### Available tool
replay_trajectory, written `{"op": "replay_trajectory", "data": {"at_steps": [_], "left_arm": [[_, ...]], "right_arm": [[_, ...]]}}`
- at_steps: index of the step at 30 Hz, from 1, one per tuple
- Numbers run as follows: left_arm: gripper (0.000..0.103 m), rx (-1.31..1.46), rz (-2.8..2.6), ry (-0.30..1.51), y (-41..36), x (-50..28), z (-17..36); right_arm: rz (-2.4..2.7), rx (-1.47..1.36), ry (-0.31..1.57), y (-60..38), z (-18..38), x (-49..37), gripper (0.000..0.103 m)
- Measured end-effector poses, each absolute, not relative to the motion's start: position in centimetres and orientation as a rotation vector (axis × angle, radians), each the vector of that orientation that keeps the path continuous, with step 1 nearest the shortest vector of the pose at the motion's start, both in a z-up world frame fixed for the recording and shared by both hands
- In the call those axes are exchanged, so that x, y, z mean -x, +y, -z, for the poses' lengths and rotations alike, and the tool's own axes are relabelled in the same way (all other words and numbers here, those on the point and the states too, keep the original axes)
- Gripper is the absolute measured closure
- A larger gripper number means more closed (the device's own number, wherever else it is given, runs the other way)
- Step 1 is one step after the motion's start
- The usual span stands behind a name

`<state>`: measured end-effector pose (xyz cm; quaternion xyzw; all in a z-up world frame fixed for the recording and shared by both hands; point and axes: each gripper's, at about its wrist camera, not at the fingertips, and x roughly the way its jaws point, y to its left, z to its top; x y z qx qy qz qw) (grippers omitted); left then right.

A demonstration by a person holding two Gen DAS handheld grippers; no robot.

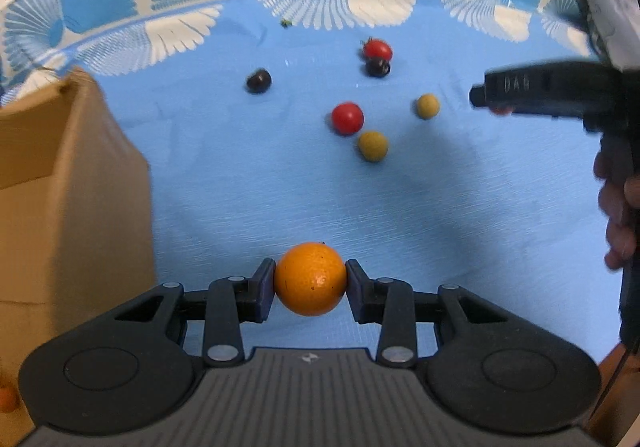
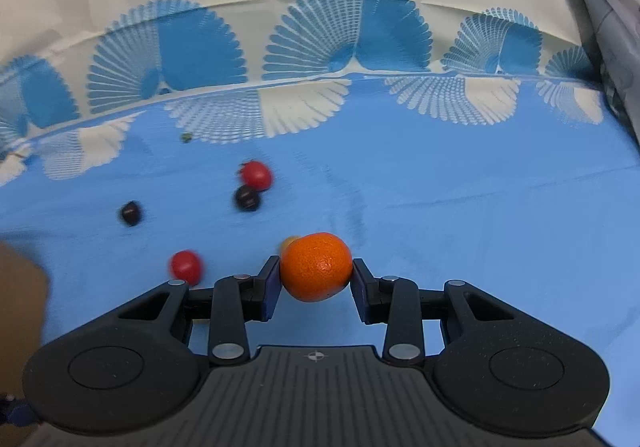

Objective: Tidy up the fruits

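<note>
Clamped dead centre between the dark pads of the left hand-held gripper (image 1: 310, 279) sits a round, smooth-skinned orange citrus fruit (image 1: 310, 279), lifted clear of the blue cloth-covered desk (image 1: 240, 187). Over on the right hand-held gripper (image 2: 316, 273) it's the same picture: a deeper orange, pebbly-skinned mandarin (image 2: 316, 267) pinched at its widest, slightly flattened so its broad axis runs pad to pad.

Now the relation that counts: a brown cardboard box (image 1: 60, 207) stands to the left of the left gripper, close alongside, so my read is that hand has the shorter trip if the box is the drop point. The right gripper is well off to the other side, and only a blurred brown edge shows at its far left.

Ahead of both grippers, loose on the cloth: two glossy red cherry tomatoes (image 1: 347, 118), one of them (image 1: 377, 49) touching a dark, near-black round fruit (image 1: 377, 67), a second dark one (image 1: 258, 81) further left, and two dull olive-yellow balls (image 1: 373, 145) near the front tomato. All small, round, likely to roll. A person's hand (image 1: 618, 207) grips the right tool's handle at the frame edge.
</note>
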<state>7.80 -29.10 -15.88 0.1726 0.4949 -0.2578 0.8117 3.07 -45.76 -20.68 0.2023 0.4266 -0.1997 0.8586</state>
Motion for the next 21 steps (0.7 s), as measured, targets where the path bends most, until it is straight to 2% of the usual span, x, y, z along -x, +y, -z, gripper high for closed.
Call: {"op": "replay_trajectory", "data": {"at_steps": [21], "left_arm": [[0.062, -0.269, 0.461, 0.955, -13.9, 1.2, 4.6]], "right_arm": [[0.265, -0.557, 0.808, -31.0, 9.3, 11.9, 0.064]]}}
